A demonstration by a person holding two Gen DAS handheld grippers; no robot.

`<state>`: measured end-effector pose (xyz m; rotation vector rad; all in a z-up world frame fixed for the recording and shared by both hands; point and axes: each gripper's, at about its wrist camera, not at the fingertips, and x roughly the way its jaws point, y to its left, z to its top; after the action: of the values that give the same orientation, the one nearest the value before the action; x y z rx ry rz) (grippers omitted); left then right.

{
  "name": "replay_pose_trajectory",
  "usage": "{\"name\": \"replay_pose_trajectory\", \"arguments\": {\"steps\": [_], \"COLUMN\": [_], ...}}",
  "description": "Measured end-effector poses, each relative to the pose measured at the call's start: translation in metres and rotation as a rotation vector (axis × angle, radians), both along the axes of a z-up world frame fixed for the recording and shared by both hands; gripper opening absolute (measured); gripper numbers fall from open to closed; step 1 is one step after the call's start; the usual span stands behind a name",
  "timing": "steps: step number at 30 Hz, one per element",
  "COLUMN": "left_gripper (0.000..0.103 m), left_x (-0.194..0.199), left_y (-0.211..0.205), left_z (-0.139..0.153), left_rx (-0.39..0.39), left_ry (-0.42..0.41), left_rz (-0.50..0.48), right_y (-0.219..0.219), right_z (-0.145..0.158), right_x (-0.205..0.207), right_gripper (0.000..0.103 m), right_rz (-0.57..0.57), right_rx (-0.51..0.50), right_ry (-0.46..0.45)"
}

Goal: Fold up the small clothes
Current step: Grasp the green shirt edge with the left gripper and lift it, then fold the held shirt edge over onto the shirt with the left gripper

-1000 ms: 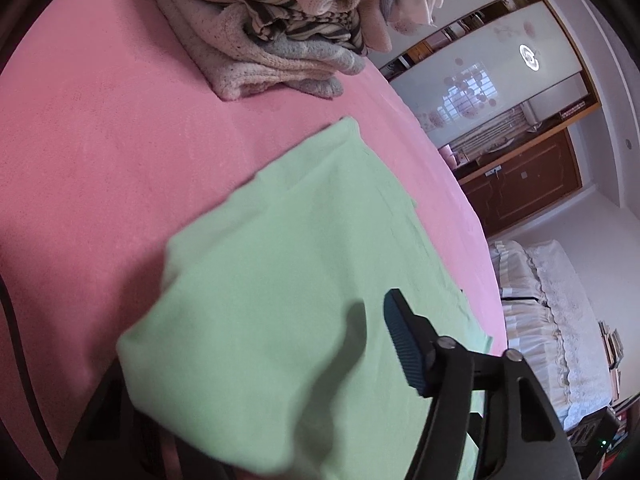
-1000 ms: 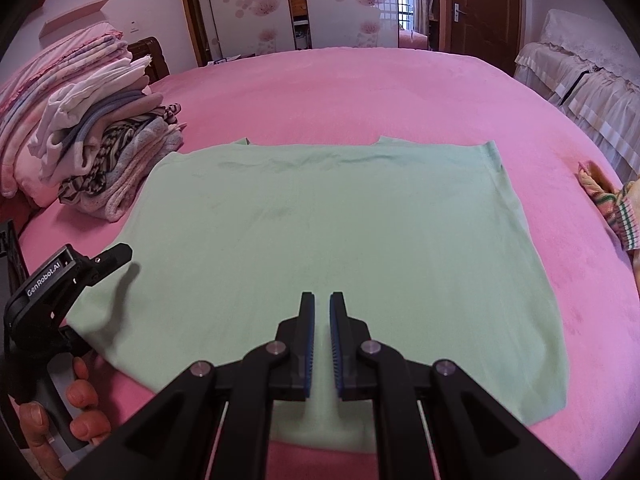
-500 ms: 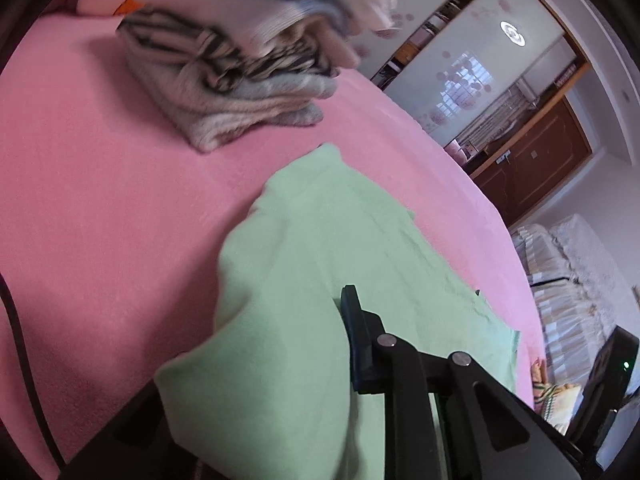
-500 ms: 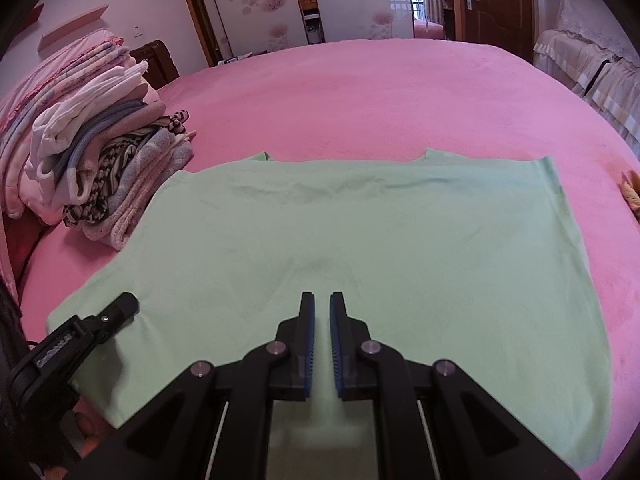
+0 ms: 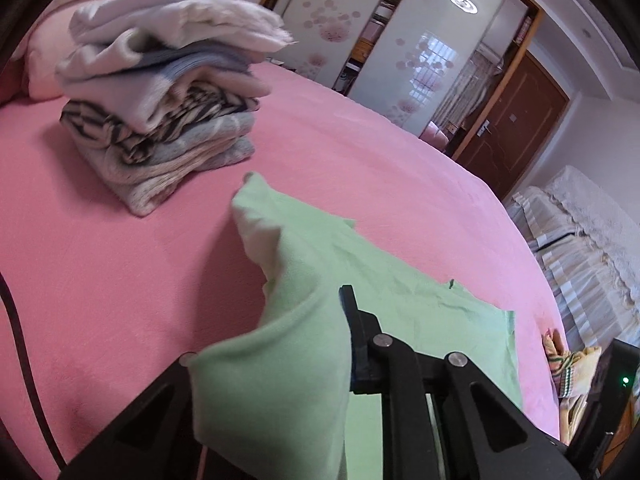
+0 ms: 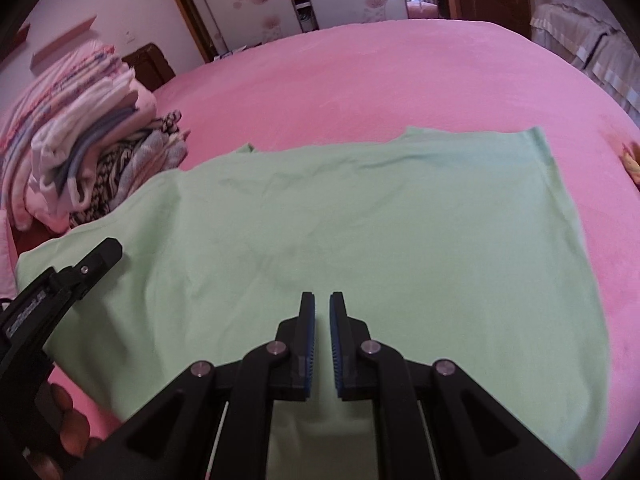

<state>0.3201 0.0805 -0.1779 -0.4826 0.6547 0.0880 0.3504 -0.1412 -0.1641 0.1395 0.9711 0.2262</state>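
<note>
Across a broad pink fleece bedspread (image 6: 400,72), a pale green, thin knit garment (image 6: 360,232) lies spread mostly flat, filling the middle of the right wrist view. At ten o'clock from it, just beside its far left corner, stands a stack of folded white, blue and striped clothes (image 6: 92,164). At three o'clock, well apart, a small crumpled yellow checked cloth (image 5: 568,364) sits by the bed's edge.

The garment looks light, soft and limp; it will likely drape and crease wherever lifted, so corners and hems seem the best places to take hold.

The black left gripper (image 5: 312,344) is closed on the garment's near left edge, raising it into a loose tent at seven o'clock of the cloth. The black right gripper (image 6: 322,336) hovers over the garment's near middle, at six o'clock, its blue-padded jaws narrow with a slim gap and nothing visibly between them.
</note>
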Motion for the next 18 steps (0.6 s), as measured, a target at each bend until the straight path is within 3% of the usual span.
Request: {"name": "replay_pose_trajectory", "arguments": {"steps": [4,10,15,18], "left_gripper": [0.007,0.005,0.005,0.006], "left_x": [0.001,0.009,0.003,0.003], "left_y": [-0.043,-0.15,-0.234,-0.272], "left_z": [0.017,0.029,0.022,0.001], "left_rx": [0.081,0.133,0.15,0.196], "left_ry": [-0.03,-0.061,-0.085,-0.01], "left_rz": [-0.052,-0.25,-0.459,-0.575], "right_y": [-0.043,-0.122,-0.178,-0.204], "right_z": [0.009,0.014,0.011,0.004], "right_x": [-0.015,-0.04,-0.058,-0.066], "right_gripper": [0.007,0.007,0.007,0.007], "right_rz": [-0.054,-0.155,-0.223,-0.255], "right_rx": [0.026,0.063,0.039,0.041], "right_ry": [-0.019,-0.041,-0.047,-0.03]}}
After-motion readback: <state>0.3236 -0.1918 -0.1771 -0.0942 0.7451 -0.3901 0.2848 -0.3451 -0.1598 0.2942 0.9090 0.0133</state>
